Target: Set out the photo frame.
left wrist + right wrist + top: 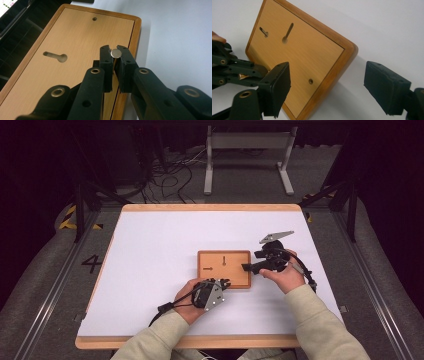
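A wooden board with two keyhole slots lies mid-table. In the left gripper view, one slot and a small round hole show in its face. My left gripper is shut on a small metal pin with a flat round head, held over the board's near edge. My right gripper stands open, its jaws on either side of the board's corner at the right edge. The right gripper view also shows the left gripper at the far left.
The board rests on a white tabletop with a wooden rim. Bare white surface lies to the left, behind and right of the board. Beyond the table are floor cables and a grey metal stand.
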Demonstrator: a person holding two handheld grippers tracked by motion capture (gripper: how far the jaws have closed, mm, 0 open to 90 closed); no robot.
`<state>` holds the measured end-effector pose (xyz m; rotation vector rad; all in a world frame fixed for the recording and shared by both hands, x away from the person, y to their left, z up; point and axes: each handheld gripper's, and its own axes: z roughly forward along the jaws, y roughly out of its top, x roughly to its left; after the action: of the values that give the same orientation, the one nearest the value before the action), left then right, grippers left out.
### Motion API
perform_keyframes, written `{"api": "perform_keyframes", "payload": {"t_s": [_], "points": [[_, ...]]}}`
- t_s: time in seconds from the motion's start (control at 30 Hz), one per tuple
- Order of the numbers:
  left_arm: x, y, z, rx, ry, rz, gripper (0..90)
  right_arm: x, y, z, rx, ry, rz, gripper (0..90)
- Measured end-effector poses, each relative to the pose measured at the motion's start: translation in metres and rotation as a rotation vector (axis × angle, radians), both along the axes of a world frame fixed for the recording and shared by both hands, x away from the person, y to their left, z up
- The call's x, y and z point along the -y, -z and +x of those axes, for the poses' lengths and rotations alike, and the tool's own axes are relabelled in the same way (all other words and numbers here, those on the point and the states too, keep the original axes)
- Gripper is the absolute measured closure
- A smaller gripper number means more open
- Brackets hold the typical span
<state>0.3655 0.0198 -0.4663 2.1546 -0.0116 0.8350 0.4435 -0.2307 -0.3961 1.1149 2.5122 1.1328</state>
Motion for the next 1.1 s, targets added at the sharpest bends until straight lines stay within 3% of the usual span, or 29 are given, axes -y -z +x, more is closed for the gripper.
{"api": "perform_keyframes", "payload": {"t_s": [0.33, 0.83, 0.97, 1.1], "points": [[0.0, 0.0, 0.0, 0.003, 0.0, 0.001, 83.6, -0.015, 0.017, 0.019, -0.075, -0.018, 0.018, 17.8], [-0.001, 0.0, 0.001, -0.001, -0.002, -0.005, 83.6, -0.024, 0.028, 0.027, -0.134, -0.059, 0.046, 20.5], [-0.001, -0.002, 0.001, -0.032, -0.005, -0.008, 83.1, -0.02, 0.026, 0.027, -0.142, -0.074, 0.042, 24.4], [-0.003, -0.006, 0.003, -0.095, -0.002, -0.033, 81.0, -0.019, 0.024, 0.025, -0.125, -0.092, 0.025, 25.9]]}}
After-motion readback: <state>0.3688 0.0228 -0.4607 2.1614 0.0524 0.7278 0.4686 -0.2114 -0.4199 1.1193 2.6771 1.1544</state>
